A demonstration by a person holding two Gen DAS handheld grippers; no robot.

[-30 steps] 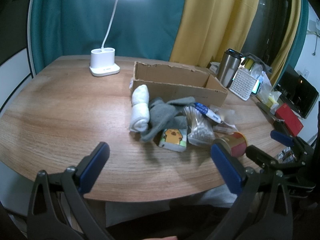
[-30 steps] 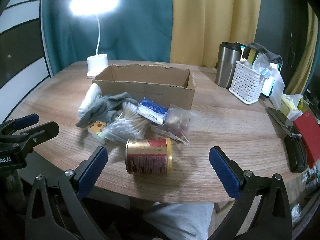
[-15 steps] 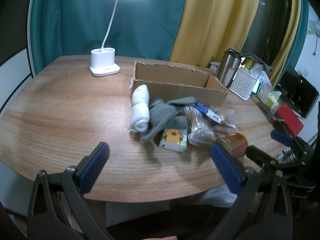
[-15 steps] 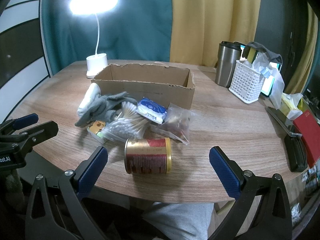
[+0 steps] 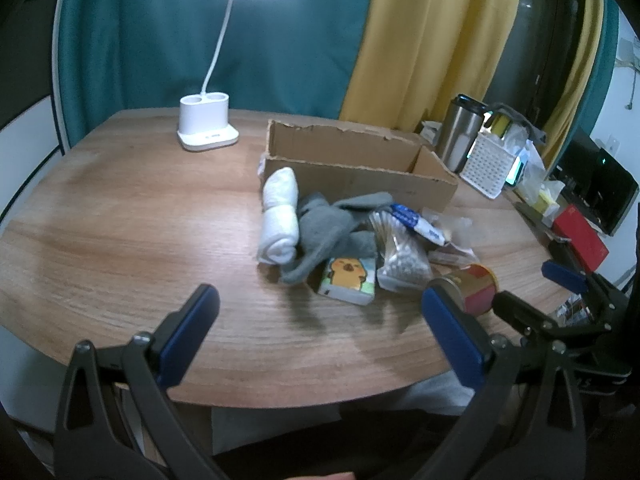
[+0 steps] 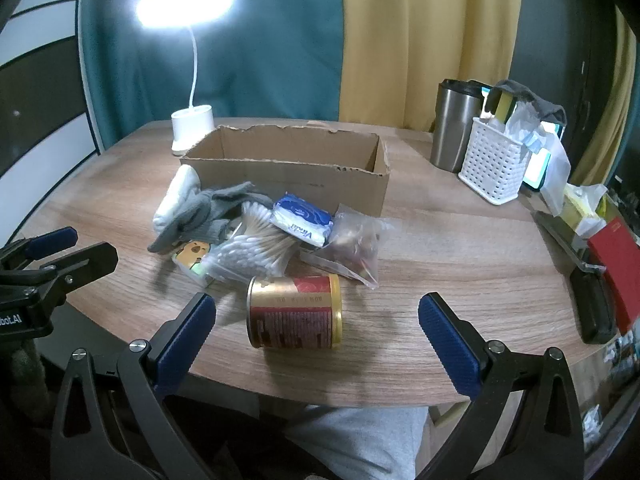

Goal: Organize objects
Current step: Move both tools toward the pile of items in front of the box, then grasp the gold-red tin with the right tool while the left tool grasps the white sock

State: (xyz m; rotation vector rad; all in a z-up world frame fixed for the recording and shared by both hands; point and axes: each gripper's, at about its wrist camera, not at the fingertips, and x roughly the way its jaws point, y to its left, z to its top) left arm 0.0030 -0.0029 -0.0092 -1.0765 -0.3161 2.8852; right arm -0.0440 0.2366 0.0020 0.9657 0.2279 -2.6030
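An open cardboard box [image 5: 352,168] [image 6: 288,168] stands mid-table. In front of it lies a heap: a rolled white towel [image 5: 278,216] [image 6: 176,196], grey gloves [image 5: 328,228] [image 6: 208,216], a small box with a cartoon animal [image 5: 348,276] [image 6: 192,254], a bag of cotton swabs [image 5: 400,256] [image 6: 256,248], a blue-white tissue pack [image 6: 302,220], a clear bag of brown bits [image 6: 356,240] and a red-gold can [image 6: 296,312] [image 5: 476,284] on its side. My left gripper [image 5: 320,332] hangs open before the heap. My right gripper [image 6: 316,332] is open, straddling the can from the near side.
A white desk lamp [image 5: 206,128] [image 6: 192,128] stands at the back left. A steel tumbler [image 6: 454,136], a white basket [image 6: 494,168], a red box [image 6: 618,264] and black items crowd the right side. The table's front edge [image 6: 320,396] is close, with a person's lap below.
Both grippers have edged slightly toward the heap; the objects lie as before and both grippers stay open.
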